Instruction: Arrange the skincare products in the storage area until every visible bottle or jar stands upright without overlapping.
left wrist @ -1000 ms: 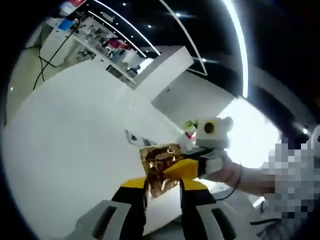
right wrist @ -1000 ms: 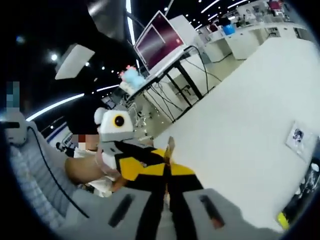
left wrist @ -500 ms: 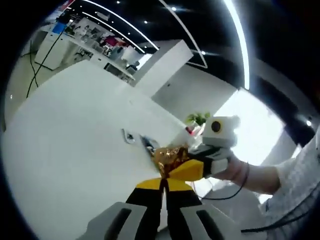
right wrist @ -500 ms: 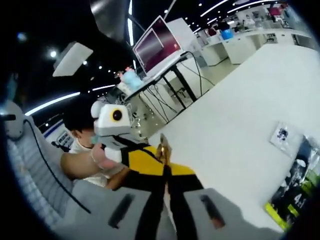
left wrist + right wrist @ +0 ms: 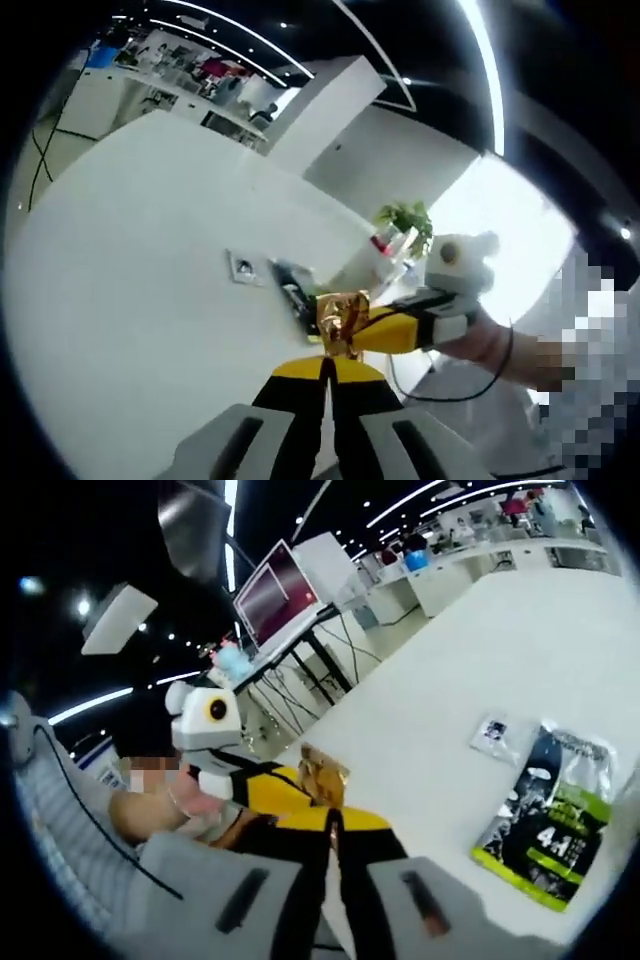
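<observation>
A crinkled gold foil packet (image 5: 342, 320) hangs above the white table (image 5: 130, 270), pinched from two sides. In the left gripper view my left gripper (image 5: 326, 362) is shut with its tips at the packet's lower edge. My right gripper (image 5: 372, 331) reaches in from the right and is closed on the same packet. In the right gripper view the gold packet (image 5: 322, 772) stands just above my shut right gripper (image 5: 333, 818), and the left gripper's yellow fingers (image 5: 268, 786) meet it from the left. A few small bottles (image 5: 383, 243) stand at the table's far edge, too small to make out.
A dark and green pouch (image 5: 553, 815) lies flat on the table (image 5: 470, 660), with a small white sachet (image 5: 495, 732) beside it; the left gripper view also catches the pouch (image 5: 292, 296) and sachet (image 5: 242, 268). A monitor on a stand (image 5: 277, 580) lies beyond the table's edge. A potted plant (image 5: 410, 215) sits far off.
My left gripper's jaws were open around the gold packet a second ago and are now shut on it. Both cameras have swung, bringing the pouch and sachet into the right gripper view.
</observation>
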`<state>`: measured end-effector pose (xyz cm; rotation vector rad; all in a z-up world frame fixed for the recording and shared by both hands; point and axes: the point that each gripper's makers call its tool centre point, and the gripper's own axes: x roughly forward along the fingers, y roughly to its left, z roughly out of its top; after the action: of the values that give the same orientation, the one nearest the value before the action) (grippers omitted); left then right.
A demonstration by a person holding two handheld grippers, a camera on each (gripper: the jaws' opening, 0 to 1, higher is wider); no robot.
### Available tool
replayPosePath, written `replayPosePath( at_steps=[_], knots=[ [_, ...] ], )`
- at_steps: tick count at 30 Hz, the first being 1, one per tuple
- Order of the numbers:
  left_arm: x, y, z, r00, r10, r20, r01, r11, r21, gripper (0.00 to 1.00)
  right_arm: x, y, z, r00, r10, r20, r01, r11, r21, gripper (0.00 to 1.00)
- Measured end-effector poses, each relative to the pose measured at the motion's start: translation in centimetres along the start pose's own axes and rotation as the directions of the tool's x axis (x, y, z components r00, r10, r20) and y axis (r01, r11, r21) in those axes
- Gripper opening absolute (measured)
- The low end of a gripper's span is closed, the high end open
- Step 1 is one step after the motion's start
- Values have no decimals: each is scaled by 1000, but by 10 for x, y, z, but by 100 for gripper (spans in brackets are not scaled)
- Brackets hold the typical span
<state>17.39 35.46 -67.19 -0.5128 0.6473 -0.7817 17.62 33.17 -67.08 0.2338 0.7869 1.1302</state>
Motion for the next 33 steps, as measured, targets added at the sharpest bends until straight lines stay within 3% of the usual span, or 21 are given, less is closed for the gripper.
replayPosePath(
  at_steps=[8,18,22,25,28,30,33],
  knots=[
    [30,4,6,996,22,-87,-21,1000,19,1,-10,-28,3,995,-97,4,97,995,16,3],
    [51,28,11,985,73,-159,-73,997,9,1,3,-62,5,983,-176,-52,178,983,38,5],
    [59,39,7,978,96,-188,-98,995,-1,1,7,-77,0,969,-232,-84,234,972,12,7],
    [66,50,0,965,130,-228,-132,991,7,1,8,-93,-6,944,-307,-123,302,952,-55,7],
    [71,58,-9,953,159,-259,-165,986,-3,1,5,-107,-5,916,-388,-101,378,920,-104,7],
    [72,65,-13,943,192,-272,-197,980,7,1,5,-107,-4,915,-393,-88,385,918,-95,7],
    [74,65,-13,945,192,-263,-201,979,-8,1,12,-104,-7,926,-367,-91,359,929,-95,7]
  ],
)
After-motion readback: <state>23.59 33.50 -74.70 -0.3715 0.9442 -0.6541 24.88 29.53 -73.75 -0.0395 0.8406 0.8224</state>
